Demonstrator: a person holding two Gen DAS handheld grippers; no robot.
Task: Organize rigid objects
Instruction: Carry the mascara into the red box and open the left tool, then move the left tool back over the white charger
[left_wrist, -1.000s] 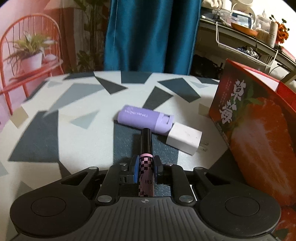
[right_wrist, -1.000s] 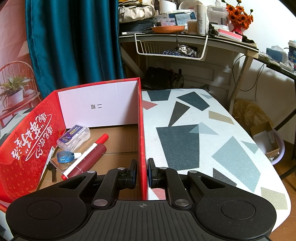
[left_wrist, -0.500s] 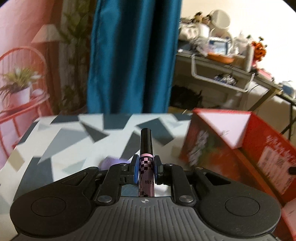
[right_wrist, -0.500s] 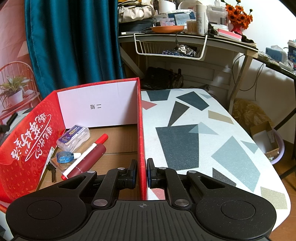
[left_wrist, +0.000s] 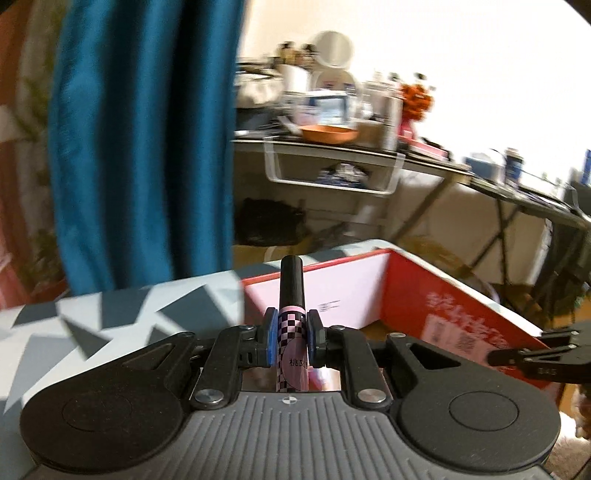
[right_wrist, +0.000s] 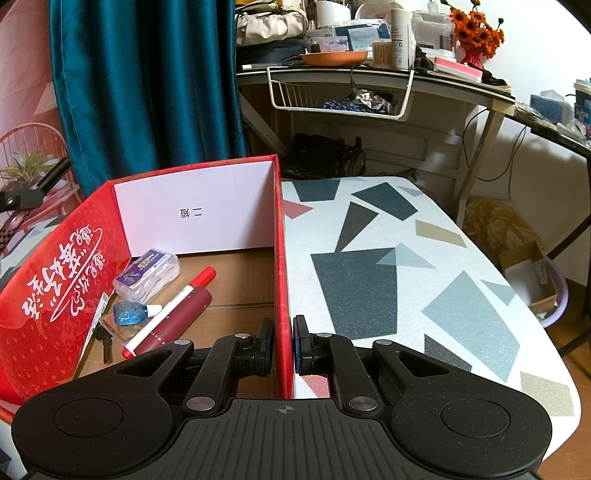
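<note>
Checkered tube (left_wrist: 292, 349), pink-and-black pattern with a plain black cap end pointing forward and a pale label with dark characters near the rear. Clamped crosswise between the blue pads (left_wrist: 269, 341) of the left gripper (left_wrist: 291, 339), carried in the air just short of the near wall of the red box (left_wrist: 439, 295), above the table (left_wrist: 110, 317). Probably held lengthwise so it can go down flat among the other long things.

Right gripper (right_wrist: 283, 345) pinched on the box's right wall (right_wrist: 281, 258), one finger inside, one outside; likely there to steady the box while the tube goes in.

Already on the cardboard floor of the box: clear plastic case (right_wrist: 147, 274), small blue bottle (right_wrist: 129, 313), red marker (right_wrist: 168, 312), dark red tube (right_wrist: 177, 321) alongside it. All bunched toward the left wall; right half of the floor bare, so room for the drop.

Left-wrist view blurred; background shelf and curtain (left_wrist: 144, 140) smeared.
</note>
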